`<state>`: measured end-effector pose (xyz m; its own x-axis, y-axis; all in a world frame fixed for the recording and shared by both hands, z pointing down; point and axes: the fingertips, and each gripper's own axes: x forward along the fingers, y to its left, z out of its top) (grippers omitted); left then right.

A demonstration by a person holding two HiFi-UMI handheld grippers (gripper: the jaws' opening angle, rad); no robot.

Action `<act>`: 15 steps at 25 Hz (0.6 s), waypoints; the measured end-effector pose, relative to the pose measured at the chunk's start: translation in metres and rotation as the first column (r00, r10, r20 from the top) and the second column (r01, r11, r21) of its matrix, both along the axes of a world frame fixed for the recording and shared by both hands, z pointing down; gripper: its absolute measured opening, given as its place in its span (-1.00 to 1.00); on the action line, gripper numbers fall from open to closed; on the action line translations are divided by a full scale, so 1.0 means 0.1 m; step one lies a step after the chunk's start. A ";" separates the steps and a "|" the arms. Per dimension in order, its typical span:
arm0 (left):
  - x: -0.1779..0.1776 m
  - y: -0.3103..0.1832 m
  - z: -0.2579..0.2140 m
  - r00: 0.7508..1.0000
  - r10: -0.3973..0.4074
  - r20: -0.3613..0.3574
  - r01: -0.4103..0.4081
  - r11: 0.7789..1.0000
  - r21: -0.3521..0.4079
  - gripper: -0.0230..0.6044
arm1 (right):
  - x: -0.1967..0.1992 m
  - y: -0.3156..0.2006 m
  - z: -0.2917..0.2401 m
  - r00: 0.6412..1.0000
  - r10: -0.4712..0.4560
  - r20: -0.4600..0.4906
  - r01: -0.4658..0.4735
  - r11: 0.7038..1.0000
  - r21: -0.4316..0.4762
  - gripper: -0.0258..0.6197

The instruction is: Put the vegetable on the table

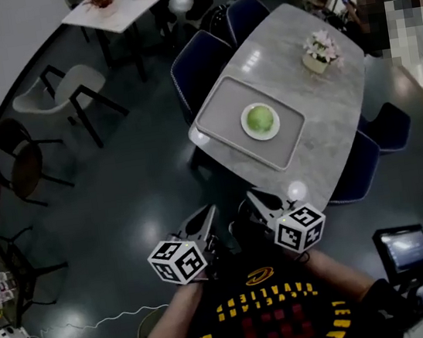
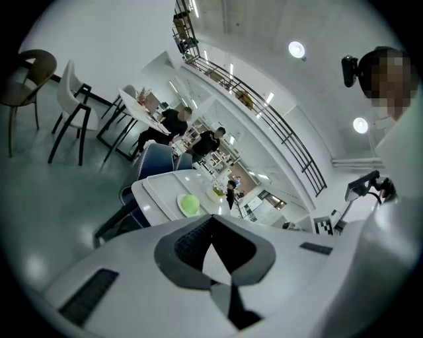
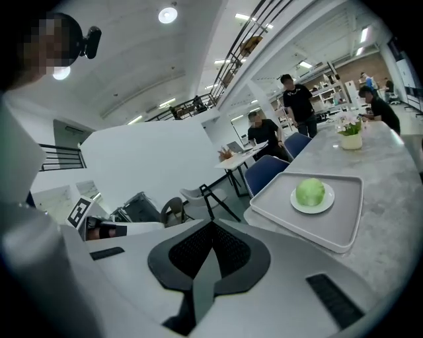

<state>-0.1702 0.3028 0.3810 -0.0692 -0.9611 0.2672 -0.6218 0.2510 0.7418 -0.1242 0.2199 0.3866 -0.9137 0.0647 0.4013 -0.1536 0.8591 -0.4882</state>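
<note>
A round green cabbage (image 1: 260, 119) lies on a white plate (image 1: 262, 137) in a grey tray (image 1: 222, 108), near the front end of a long grey marble table (image 1: 288, 44). From the grippers it shows ahead as the cabbage (image 2: 190, 204) and the cabbage (image 3: 310, 192). My left gripper (image 1: 208, 213) and right gripper (image 1: 253, 195) are held side by side close to my chest, well short of the table's near corner. Both point towards the table. The left gripper (image 2: 211, 219) is shut with nothing in it. The right gripper (image 3: 211, 224) is also shut and empty.
A small flower pot (image 1: 321, 51) stands further along the table. Blue chairs (image 1: 197, 65) line its left side, and another blue chair (image 1: 385, 128) sits on the right. A white chair (image 1: 68, 91), a brown chair (image 1: 23, 163) and a second table (image 1: 115, 10) stand to the left. People sit in the background.
</note>
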 end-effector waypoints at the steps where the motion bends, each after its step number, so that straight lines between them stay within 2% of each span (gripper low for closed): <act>1: -0.03 -0.10 0.01 1.000 0.016 0.000 -0.016 1.000 -0.007 -0.93 | -0.03 -0.08 0.02 1.000 0.010 -0.004 -0.010 1.000 -0.009 -0.91; 5: -0.24 -0.46 0.02 0.999 0.042 0.003 -0.042 0.998 -0.038 -0.93 | -0.23 -0.48 0.06 0.999 0.047 0.008 -0.047 0.998 -0.043 -0.91; 9: -0.53 -0.94 -0.02 0.998 0.053 0.045 -0.050 0.997 -0.064 -0.93 | -0.48 -1.00 0.03 0.995 0.082 0.049 -0.078 0.995 -0.063 -0.91; 12: -0.56 -1.38 0.00 0.994 0.085 0.063 -0.081 0.994 -0.075 -0.93 | -0.53 -1.43 0.08 0.993 0.106 0.057 -0.102 0.993 -0.066 -0.91; 15: -0.58 -1.72 0.04 0.993 0.107 0.050 -0.103 0.991 -0.089 -0.92 | -0.50 -1.75 0.17 0.990 0.134 0.038 -0.130 0.988 -0.083 -0.91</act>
